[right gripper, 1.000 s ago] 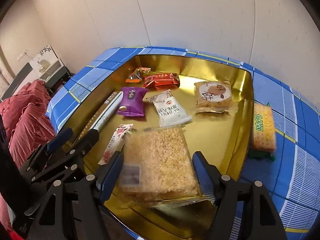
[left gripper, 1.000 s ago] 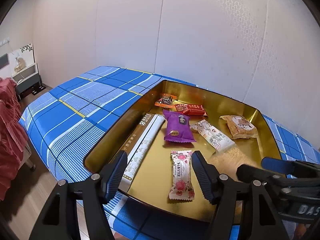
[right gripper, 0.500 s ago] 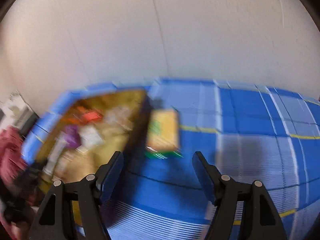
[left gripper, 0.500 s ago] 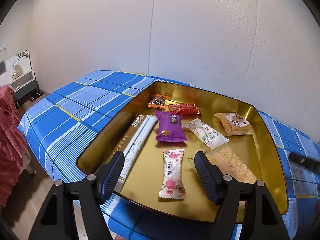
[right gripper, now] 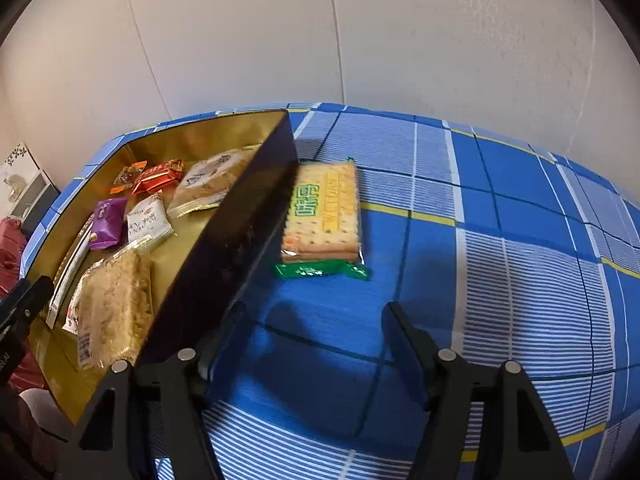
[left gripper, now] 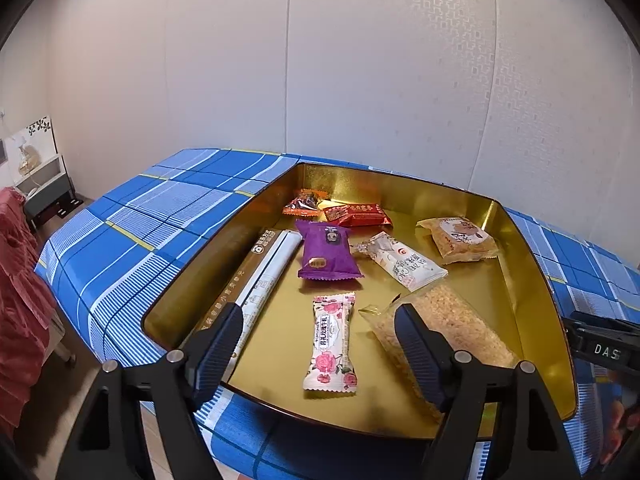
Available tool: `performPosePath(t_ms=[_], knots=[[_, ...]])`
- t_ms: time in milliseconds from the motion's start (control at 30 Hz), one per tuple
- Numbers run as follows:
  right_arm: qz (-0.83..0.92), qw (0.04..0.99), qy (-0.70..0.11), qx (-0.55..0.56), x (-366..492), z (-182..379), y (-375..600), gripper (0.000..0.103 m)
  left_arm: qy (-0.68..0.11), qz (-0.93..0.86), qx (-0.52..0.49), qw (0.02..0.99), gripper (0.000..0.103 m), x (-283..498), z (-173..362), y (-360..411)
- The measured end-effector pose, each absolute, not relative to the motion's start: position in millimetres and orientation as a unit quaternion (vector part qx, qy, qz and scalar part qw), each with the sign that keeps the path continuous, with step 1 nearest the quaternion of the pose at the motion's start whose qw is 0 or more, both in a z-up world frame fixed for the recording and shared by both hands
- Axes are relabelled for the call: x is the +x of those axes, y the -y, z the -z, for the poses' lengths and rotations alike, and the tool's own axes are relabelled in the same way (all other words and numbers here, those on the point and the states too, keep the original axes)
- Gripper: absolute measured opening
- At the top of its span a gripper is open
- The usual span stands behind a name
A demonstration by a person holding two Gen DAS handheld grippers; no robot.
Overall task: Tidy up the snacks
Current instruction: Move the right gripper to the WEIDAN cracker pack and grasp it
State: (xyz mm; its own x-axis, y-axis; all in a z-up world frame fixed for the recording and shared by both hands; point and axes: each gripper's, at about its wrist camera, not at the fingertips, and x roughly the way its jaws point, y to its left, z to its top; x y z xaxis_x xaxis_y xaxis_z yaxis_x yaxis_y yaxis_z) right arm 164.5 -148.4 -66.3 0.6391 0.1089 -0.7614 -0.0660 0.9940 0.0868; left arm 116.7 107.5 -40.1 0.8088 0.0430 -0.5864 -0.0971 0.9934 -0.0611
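Between the right tool's (right gripper: 308, 344) closing jaws nothing is held; they stand apart above the blue checked cloth (right gripper: 500, 280). Ahead of it, just beside the gold tray's (right gripper: 224, 252) dark outer wall, lies the one cracker packet (right gripper: 322, 212) left outside, apparently next for collection. Left tool (left gripper: 320, 344), empty with jaws opening, hovers over the tray's near edge, the floral packet (left gripper: 332, 344) ahead of them.

Both wrist views look down, close; share gold tray (left gripper: 532, 248).
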Motion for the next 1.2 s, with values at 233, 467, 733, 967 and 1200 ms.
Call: performPosePath(t_ms=[233, 467, 733, 967, 1200], knots=[[-0.062, 0.906, -0.418, 0.022, 169.7, 61.0, 124.6, 0.065, -0.306, -0.039, -0.043, 0.950, 0.079, 113.8, 41.7, -102.9], [-0.104, 0.896, -0.431, 0.022, 182.4, 69.8, 89.0, 0.065, -0.297, -0.046, -0.046, 0.953, 0.079, 107.6, 38.6, -102.9], [-0.113, 0.902, -0.414, 0.053, 180.0, 67.2, 103.9, 0.065, -0.297, -0.048, -0.049, 0.953, 0.079, 102.2, 38.0, -105.1], [-0.030, 0.924, -0.378, 0.049, 189.8, 53.9, 155.3, 0.065, -0.301, -0.039, -0.046, 0.952, 0.080, 107.0, 38.5, -100.4], [-0.037, 0.902, -0.430, 0.035, 237.5, 68.2, 162.7, 0.065, -0.289, -0.017, -0.012, 0.957, 0.083, 98.7, 35.7, -83.0]])
